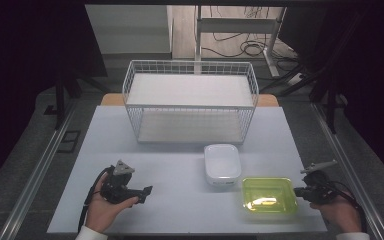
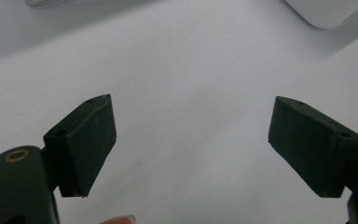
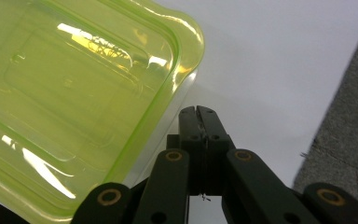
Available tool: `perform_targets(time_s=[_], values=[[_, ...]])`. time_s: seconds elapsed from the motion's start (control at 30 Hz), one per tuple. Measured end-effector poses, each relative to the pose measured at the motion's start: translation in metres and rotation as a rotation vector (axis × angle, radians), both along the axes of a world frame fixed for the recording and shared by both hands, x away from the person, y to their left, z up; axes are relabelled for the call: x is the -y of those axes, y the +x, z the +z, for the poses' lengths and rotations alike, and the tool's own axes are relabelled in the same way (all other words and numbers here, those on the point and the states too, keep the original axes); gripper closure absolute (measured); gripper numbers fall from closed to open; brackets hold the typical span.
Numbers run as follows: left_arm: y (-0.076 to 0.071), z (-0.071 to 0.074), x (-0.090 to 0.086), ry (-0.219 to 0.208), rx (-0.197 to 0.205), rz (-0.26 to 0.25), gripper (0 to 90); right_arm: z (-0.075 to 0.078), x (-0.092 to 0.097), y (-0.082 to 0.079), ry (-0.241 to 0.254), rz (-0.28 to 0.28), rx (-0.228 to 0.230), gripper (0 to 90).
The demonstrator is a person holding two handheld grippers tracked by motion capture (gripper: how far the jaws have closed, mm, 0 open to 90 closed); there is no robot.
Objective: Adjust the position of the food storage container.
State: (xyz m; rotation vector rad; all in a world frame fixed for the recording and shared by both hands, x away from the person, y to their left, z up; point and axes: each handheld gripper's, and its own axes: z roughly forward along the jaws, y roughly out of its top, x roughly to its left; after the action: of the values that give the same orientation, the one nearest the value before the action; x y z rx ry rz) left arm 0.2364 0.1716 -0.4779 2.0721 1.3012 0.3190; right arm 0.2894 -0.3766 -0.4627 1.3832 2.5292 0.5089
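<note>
A translucent yellow-green plastic container (image 1: 269,194) lies empty near the table's front right; in the right gripper view the container (image 3: 70,102) takes up the left half. My right gripper (image 1: 298,191) sits just right of its rim, and its jaws (image 3: 199,112) are pressed together with nothing between them. A white rectangular container (image 1: 222,163) rests at the table's middle. My left gripper (image 1: 147,191) is at the front left, held low over bare table; its two black pads (image 2: 91,140) stand far apart and empty.
A white wire rack (image 1: 190,100) with two shelves stands at the back of the pale table (image 1: 180,195). The right table edge (image 3: 340,88) borders dark grey floor. A corner of the white container (image 2: 328,11) lies ahead of the left gripper.
</note>
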Motion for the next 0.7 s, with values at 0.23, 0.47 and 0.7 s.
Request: perform_targets(time_s=[0.23,0.47,0.7], values=[[0.000,-0.001,0.001,0.001,-0.001,0.000,15.1,-0.003,-0.011,-0.001,0.002,0.037,0.001,89.3],[0.000,-0.001,0.002,0.004,-0.003,-0.006,15.1,-0.007,-0.021,-0.004,0.003,0.063,0.004,89.3],[0.000,-0.001,0.003,0.003,-0.003,-0.005,15.1,-0.010,-0.029,0.004,0.003,0.082,0.015,89.3]])
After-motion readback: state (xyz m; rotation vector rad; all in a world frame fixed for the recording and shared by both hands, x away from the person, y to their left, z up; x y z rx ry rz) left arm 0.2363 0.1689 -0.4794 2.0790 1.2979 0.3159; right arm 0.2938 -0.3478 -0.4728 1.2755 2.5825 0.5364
